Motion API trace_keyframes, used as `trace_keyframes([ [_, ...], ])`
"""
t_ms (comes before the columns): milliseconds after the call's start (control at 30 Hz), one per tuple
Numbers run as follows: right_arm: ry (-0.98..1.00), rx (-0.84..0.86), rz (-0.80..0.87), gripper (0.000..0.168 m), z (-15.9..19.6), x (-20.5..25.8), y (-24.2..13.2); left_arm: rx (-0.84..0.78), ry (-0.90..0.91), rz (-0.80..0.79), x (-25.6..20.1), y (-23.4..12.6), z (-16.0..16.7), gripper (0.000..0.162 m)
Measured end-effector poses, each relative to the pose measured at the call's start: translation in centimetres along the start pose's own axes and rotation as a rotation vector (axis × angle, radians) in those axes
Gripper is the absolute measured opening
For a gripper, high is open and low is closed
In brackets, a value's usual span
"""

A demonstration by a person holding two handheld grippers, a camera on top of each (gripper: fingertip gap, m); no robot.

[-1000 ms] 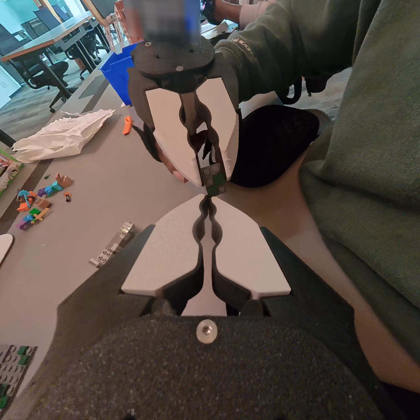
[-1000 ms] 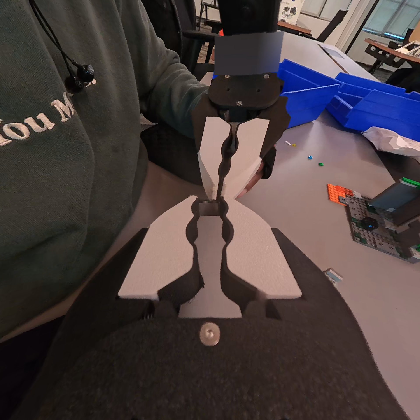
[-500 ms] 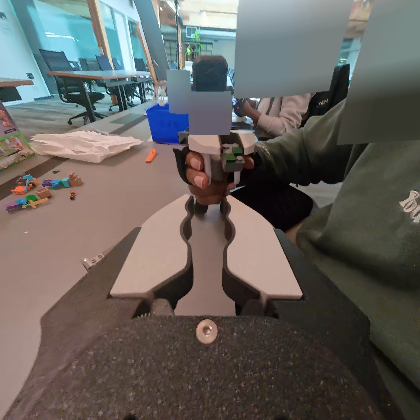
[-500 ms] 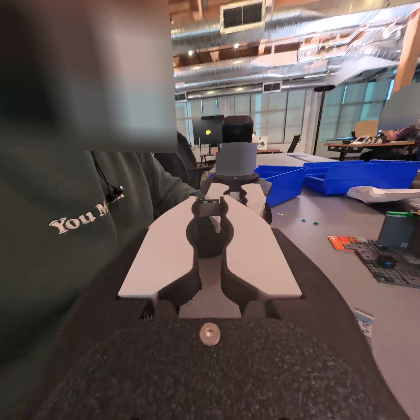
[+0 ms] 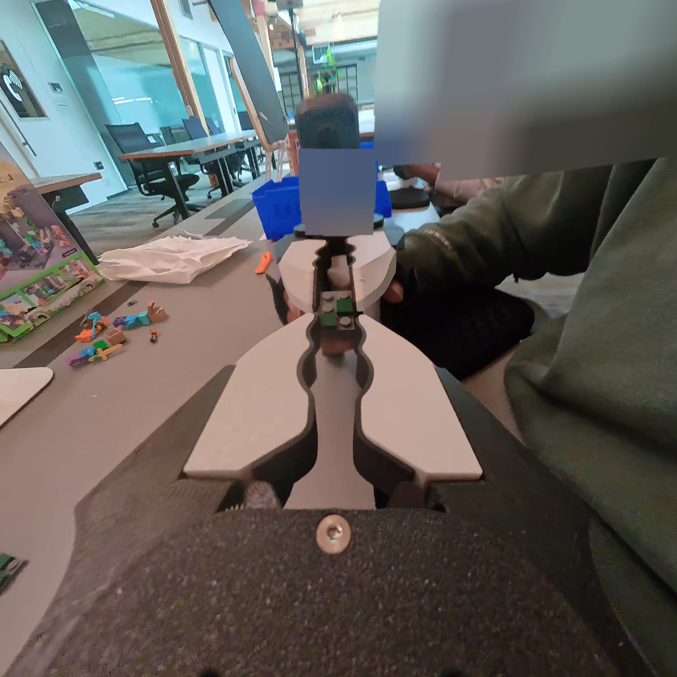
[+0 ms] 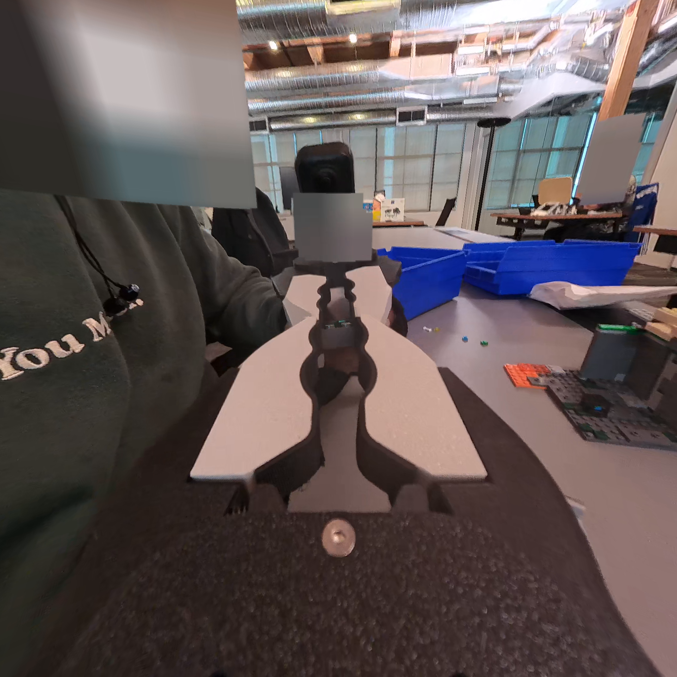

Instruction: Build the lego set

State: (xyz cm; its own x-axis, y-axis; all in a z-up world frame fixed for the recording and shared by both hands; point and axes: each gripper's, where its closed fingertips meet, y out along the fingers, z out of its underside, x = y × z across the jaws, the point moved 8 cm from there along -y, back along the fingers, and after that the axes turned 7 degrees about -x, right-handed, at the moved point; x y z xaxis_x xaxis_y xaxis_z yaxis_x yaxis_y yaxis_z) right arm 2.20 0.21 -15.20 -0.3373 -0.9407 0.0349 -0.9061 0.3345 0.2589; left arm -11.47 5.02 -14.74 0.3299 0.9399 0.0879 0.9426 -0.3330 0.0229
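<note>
A small grey lego piece with green tiles on top (image 5: pixel 337 311) hangs in the air between my two grippers, which face each other tip to tip. My left gripper (image 5: pixel 336 324) has its tips closed on the near end of the piece. My right gripper (image 6: pixel 339 329) grips the same piece (image 6: pixel 339 336) from the opposite end. The right gripper shows farther off in the left wrist view (image 5: pixel 333 289), and the left gripper in the right wrist view (image 6: pixel 337 304). The partly built set on a grey baseplate (image 6: pixel 615 410) stands on the table at the right.
Loose coloured bricks (image 5: pixel 110 333), the set's box (image 5: pixel 33 278), a white paper bag (image 5: pixel 172 256) and an orange tool (image 5: pixel 264 263) lie on the grey table. Blue bins (image 6: pixel 549 263) stand at the back. A person's green sweatshirt (image 6: pixel 91 348) is close by. My left and right fingertips are right by each other.
Both grippers tilted up from pointing down at the table to level. The left gripper opened, drew back, then came in again and closed its tips on the piece the right gripper holds.
</note>
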Motion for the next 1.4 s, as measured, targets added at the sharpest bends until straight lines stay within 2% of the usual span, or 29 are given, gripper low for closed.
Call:
trace_keyframes([
  [233,-0.049,0.299,0.036,0.019,-0.6,-0.1,0.0,0.175,0.115,-0.045,0.1,0.3,1.0,0.017],
  [367,-0.132,0.416,0.043,0.014,-0.5,0.2,0.6,0.183,0.098,-0.033,0.0,0.3,1.1,0.016],
  [500,-0.154,0.405,0.052,0.012,-0.6,0.2,0.7,0.16,0.075,-0.035,0.2,0.2,1.0,0.017],
  [567,-0.159,0.349,0.064,0.0,-0.7,0.3,0.6,0.126,0.044,-0.041,0.6,-0.1,0.8,0.017],
  [767,-0.156,0.304,0.076,0.0,-0.6,0.3,0.3,0.144,0.067,-0.038,0.5,0.0,1.0,0.017],
  [933,-0.158,0.417,0.086,0.025,-0.2,-0.4,0.1,0.143,0.075,-0.046,0.6,-0.1,1.0,0.016],
  [1033,-0.195,0.464,0.099,0.016,0.4,-0.4,0.2,0.141,0.081,-0.045,0.6,-0.2,0.9,0.017],
  [1267,-0.193,0.386,0.11,0.016,0.0,-0.7,-0.2,0.117,0.08,-0.068,1.1,-0.6,0.9,0.022],
  [1400,-0.203,0.373,0.102,0.016,0.1,-0.5,-0.1,0.111,0.087,-0.053,0.8,-0.5,0.8,0.016],
])
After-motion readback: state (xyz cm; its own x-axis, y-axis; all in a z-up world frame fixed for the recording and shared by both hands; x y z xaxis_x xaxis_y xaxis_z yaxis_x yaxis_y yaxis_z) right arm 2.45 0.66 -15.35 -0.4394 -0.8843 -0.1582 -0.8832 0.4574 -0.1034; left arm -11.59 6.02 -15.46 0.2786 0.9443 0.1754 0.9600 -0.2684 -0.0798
